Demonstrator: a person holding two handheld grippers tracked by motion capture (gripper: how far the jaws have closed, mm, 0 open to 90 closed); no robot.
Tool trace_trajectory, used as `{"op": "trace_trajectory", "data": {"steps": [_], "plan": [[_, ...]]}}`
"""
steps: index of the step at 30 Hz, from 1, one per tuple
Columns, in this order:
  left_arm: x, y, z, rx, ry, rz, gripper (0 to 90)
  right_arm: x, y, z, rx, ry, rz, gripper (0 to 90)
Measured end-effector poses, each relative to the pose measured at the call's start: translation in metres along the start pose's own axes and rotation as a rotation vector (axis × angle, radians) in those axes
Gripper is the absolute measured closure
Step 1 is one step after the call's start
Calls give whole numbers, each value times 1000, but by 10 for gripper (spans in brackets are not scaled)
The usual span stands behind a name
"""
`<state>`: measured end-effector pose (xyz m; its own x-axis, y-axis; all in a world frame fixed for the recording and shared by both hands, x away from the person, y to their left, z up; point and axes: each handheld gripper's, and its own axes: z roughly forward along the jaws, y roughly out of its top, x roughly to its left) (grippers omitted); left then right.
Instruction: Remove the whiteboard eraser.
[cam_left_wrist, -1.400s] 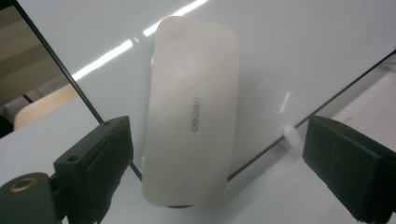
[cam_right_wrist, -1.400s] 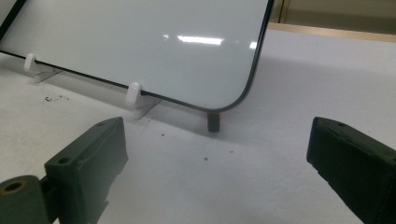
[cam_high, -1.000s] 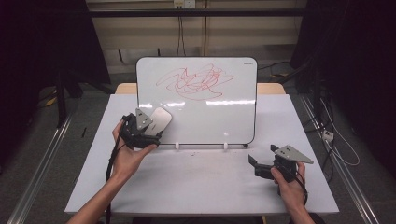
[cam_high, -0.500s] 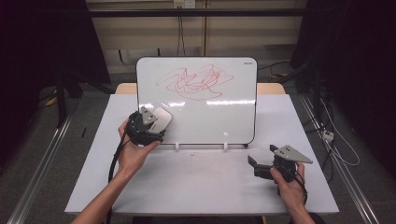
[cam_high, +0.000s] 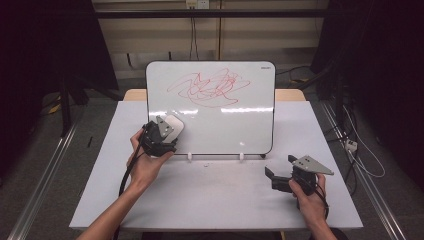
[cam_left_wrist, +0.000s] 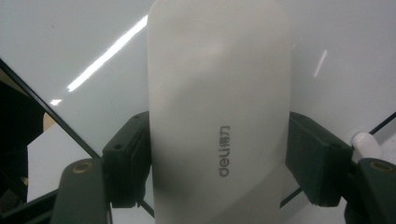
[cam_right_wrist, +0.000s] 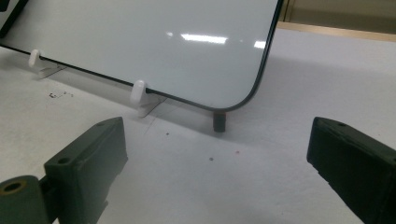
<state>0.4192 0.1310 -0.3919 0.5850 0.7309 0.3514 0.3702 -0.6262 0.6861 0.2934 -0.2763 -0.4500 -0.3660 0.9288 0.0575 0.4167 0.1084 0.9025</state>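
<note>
A white eraser (cam_high: 172, 124) marked "deli" (cam_left_wrist: 219, 116) lies against the lower left of an upright whiteboard (cam_high: 220, 115) that carries a red scribble (cam_high: 207, 87). My left gripper (cam_high: 162, 134) has just been closing its jaws, and the two black pads now press on both sides of the eraser (cam_left_wrist: 217, 158). At the table's right front, my right gripper (cam_high: 277, 177) rests in the hand, open, with nothing between its jaws (cam_right_wrist: 224, 163). It faces the board's lower right corner (cam_right_wrist: 252, 93).
The whiteboard stands in small white clips (cam_right_wrist: 138, 91) on a white table (cam_high: 220, 200). A short dark foot (cam_right_wrist: 218, 121) sits under the board's corner. Metal rails run along the floor on both sides, and cables hang behind the table.
My left gripper has edged right toward the eraser and its jaws have closed onto it. The eraser, the board and the right hand have stayed in place.
</note>
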Motion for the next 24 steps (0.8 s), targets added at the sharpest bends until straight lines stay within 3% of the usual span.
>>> {"op": "trace_trajectory", "data": {"steps": [9, 12, 24], "plan": [[-2, 0, 1, -10, 16, -18, 302, 0, 0, 0, 1, 3, -1, 48], [-1, 0, 0, -3, 12, -7, 303, 0, 0, 0, 1, 3, 1, 48], [5, 0, -1, -8, -29, -18, 304, 0, 0, 1, -1, 0, 0, 48]]}}
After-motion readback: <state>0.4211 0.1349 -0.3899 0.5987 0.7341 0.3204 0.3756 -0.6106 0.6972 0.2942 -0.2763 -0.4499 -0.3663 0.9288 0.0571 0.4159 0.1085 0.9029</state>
